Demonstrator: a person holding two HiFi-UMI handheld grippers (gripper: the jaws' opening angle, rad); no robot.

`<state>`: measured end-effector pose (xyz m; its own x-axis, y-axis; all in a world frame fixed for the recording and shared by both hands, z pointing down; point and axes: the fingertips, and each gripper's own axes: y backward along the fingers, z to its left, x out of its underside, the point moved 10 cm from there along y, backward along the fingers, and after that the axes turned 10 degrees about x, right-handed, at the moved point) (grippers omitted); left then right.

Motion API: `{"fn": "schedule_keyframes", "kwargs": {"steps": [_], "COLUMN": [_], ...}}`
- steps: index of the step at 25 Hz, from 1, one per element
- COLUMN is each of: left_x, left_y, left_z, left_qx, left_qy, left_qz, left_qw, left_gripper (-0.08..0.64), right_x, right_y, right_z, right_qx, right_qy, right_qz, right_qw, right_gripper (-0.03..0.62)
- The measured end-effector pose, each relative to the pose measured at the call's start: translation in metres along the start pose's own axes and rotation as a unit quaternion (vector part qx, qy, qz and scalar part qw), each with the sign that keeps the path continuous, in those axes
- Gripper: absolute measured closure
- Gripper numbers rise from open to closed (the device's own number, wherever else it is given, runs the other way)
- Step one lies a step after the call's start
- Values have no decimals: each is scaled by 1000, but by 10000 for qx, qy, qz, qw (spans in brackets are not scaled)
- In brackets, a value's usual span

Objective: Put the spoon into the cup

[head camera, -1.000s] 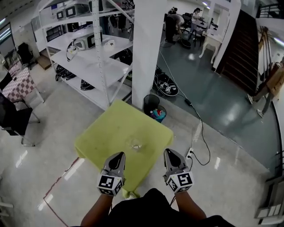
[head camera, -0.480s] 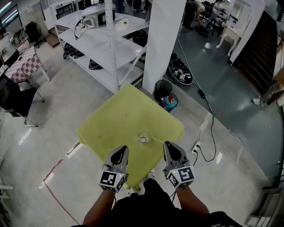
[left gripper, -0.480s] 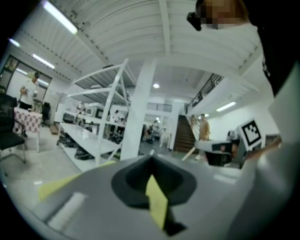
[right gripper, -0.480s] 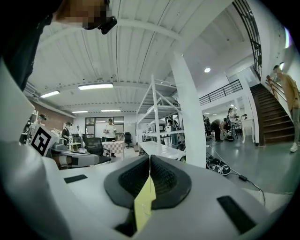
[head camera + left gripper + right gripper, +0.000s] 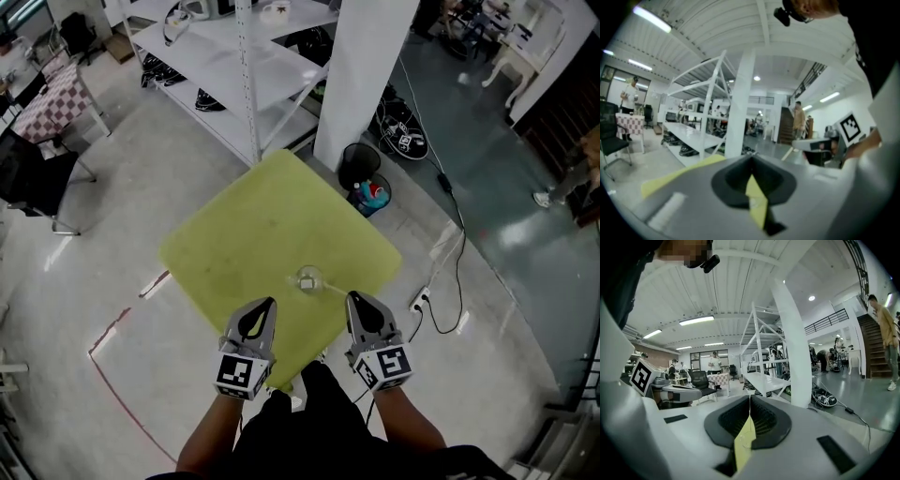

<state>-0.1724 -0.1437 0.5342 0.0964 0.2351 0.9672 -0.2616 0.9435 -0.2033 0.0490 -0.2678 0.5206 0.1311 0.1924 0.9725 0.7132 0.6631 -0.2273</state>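
Jaws on your left gripper (image 5: 266, 306) and right gripper (image 5: 353, 298) sit together, empty; only the head view shows the glass cup (image 5: 307, 279), spoon (image 5: 330, 289) just beside it, on the yellow-green table (image 5: 244, 234) near white shelving (image 5: 225, 84).

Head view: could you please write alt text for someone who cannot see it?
From above, a person holds the left gripper and right gripper, both shut and empty, at the near edge of a yellow-green table. A small clear cup stands just beyond them.

A workshop-like lab hall with white metal shelving (image 5: 281, 70) and a trailing cable (image 5: 460, 248)
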Motion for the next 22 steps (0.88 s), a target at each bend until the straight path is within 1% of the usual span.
{"fn": "schedule_keyframes", "kwargs": {"steps": [3,5,12,20,22], "left_x": [4,7,27,46,50], "left_y": [-5,-11,-24,-35,-36], "left_z": [3,8,18,27,27], "left_qx": [-48,-80,-153,-358,-399], "left_qy": [130,134,225,412,436], "left_qz": [-157,-182,-5,98,136], "left_qw": [9998,9997,9996,9985,9982], "left_gripper": [551,552,552,552,552], "right_x": [7,13,42,71,78], "right_y": [-11,-23,-54,-87,-93], "right_z": [1,2,5,8,6], "right_qx": [-178,-276,-479,-548,-577], "right_qy": [29,91,221,513,520], "right_qz": [85,125,408,653,749], "right_qw": [9998,9995,9978,9950,9942], "right_gripper": [581,581,581,581,581]}}
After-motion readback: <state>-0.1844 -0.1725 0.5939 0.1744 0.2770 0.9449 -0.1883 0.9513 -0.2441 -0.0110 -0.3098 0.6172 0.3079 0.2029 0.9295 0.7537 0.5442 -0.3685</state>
